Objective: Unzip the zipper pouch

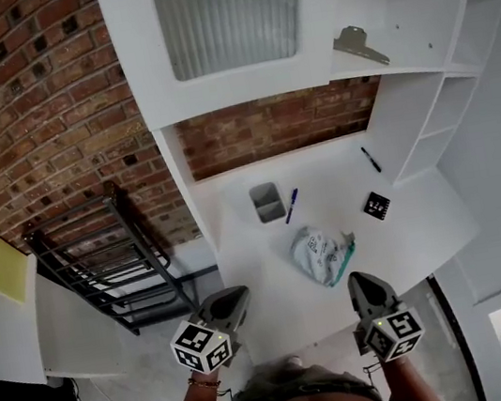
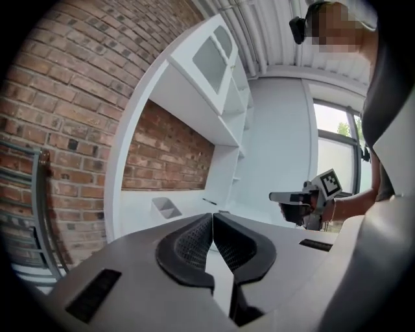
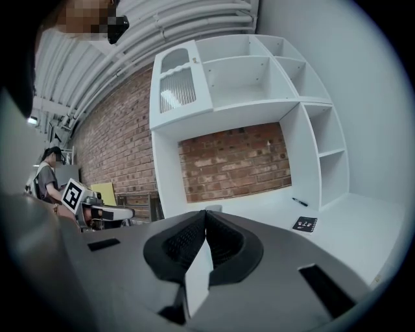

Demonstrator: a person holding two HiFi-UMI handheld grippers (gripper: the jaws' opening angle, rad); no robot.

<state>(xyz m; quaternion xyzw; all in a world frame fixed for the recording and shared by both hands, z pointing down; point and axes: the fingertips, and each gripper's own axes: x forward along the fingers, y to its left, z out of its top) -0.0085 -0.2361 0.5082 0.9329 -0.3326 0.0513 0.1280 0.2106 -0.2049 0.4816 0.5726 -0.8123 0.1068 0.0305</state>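
The zipper pouch (image 1: 321, 254) is white with teal trim and lies crumpled on the white desk (image 1: 425, 223), near its front edge. Both grippers hover off the desk's front edge, short of the pouch and apart from it. My left gripper (image 1: 236, 296) is to the pouch's lower left, my right gripper (image 1: 360, 281) just below its right end. In the left gripper view the jaws (image 2: 212, 218) are shut with nothing between them, and the right gripper (image 2: 293, 197) shows beyond. The right gripper's jaws (image 3: 205, 213) are shut and empty too. The pouch is hidden in both gripper views.
On the desk behind the pouch are a grey bin (image 1: 268, 202), a blue pen (image 1: 291, 205), a black pen (image 1: 371, 159) and a square marker card (image 1: 376, 205). A black metal rack (image 1: 108, 257) stands at the left against the brick wall. White shelves rise above and to the right.
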